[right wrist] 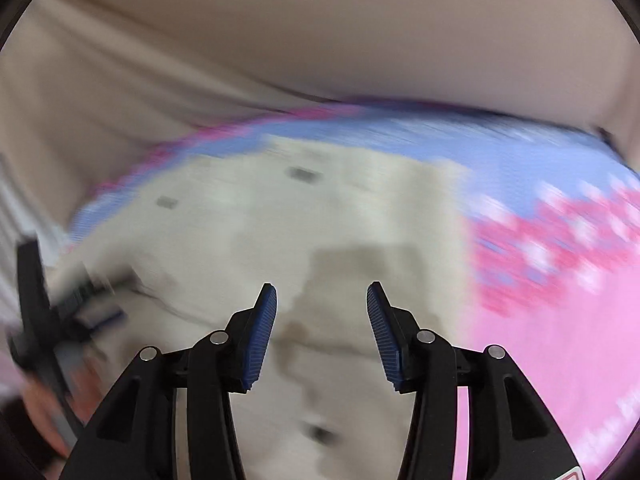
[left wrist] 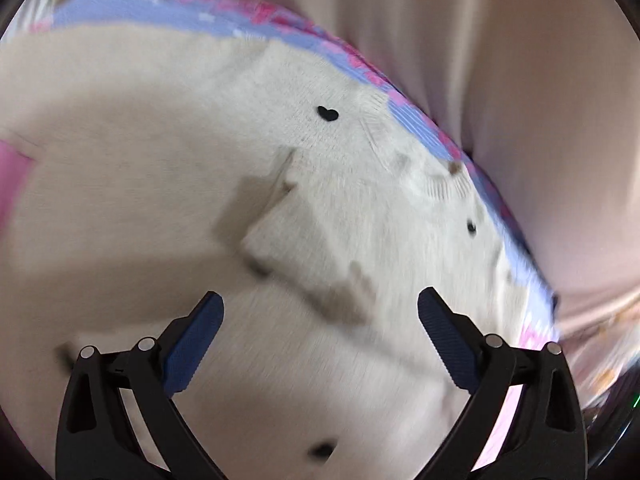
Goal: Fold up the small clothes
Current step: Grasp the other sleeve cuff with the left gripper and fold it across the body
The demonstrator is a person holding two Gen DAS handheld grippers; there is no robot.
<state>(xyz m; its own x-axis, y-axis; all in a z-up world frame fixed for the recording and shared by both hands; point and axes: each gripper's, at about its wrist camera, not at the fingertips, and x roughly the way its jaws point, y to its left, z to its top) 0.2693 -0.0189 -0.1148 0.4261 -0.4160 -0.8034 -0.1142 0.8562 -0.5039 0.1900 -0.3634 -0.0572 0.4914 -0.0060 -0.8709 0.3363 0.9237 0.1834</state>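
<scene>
Where blur reigns, cream garment [right wrist: 360,216] indistinct

Cream garment [left wrist: 168,208] lies flat — nothing blocks above it.

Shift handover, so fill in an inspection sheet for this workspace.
Surface: pink and lilac patterned sheet, mostly covered.
Job's things: cream knit garment with black heart buttons, spread out with a sleeve folded across it.
Clutter: nothing seen.
Grippers: left gripper and right gripper both above the garment, jaws apart, nothing between them.
Cables: nothing seen.
Surroundings: beige draped fabric behind; pictures motion-blurred.
</scene>
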